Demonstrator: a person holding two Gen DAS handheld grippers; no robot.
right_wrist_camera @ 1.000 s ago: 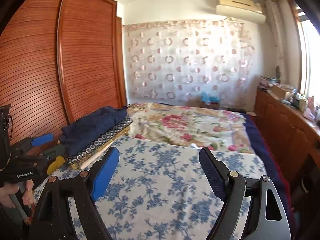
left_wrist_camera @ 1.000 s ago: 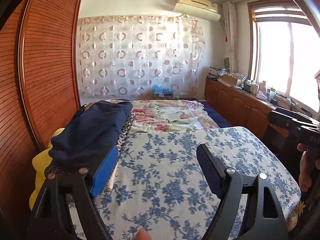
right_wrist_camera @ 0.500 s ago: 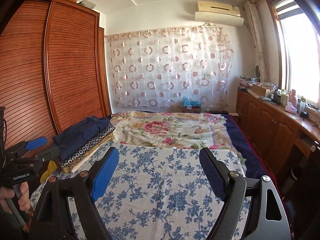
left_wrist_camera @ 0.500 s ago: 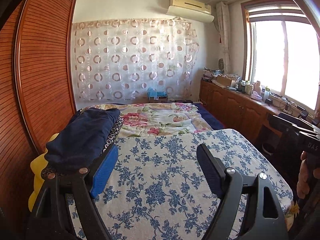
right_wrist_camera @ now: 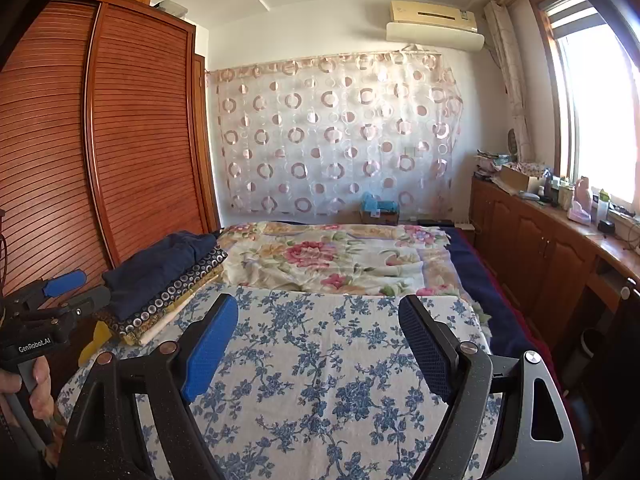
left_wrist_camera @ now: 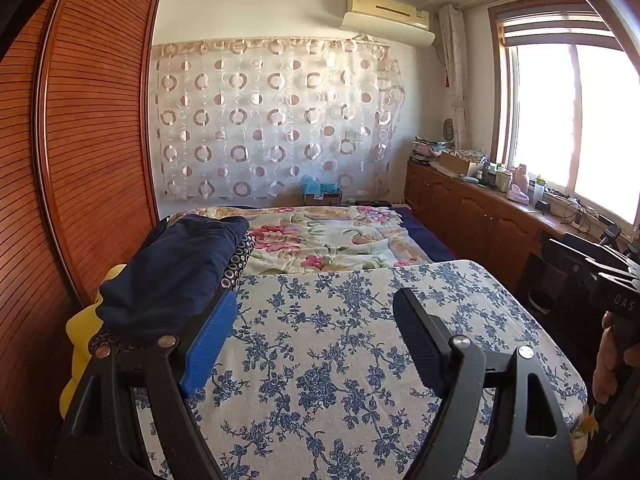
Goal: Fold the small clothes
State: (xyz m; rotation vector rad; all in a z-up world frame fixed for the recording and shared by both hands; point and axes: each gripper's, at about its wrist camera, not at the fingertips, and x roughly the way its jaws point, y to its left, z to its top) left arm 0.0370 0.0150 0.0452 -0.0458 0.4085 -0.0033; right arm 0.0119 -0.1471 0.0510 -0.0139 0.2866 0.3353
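Note:
A stack of folded clothes lies at the bed's left edge: a navy garment (left_wrist_camera: 176, 272) on top, a dark cloth with ring print (right_wrist_camera: 180, 300) under it, yellow fabric (left_wrist_camera: 80, 328) at the bottom. My left gripper (left_wrist_camera: 316, 332) is open and empty above the blue-flowered sheet (left_wrist_camera: 340, 360), just right of the stack. My right gripper (right_wrist_camera: 316, 332) is open and empty over the same sheet (right_wrist_camera: 332, 380). The left gripper also shows in the right wrist view (right_wrist_camera: 76, 290), beside the stack.
A floral quilt (right_wrist_camera: 336, 256) covers the far half of the bed. A wooden slatted wardrobe (left_wrist_camera: 92, 152) stands close on the left. A low wooden cabinet (right_wrist_camera: 548, 240) with clutter runs under the window on the right. A curtain (left_wrist_camera: 272, 120) hangs behind.
Both grippers have tilted upward and drawn back a little, so more ceiling and wall show. Both stay open and empty. The stack has not moved.

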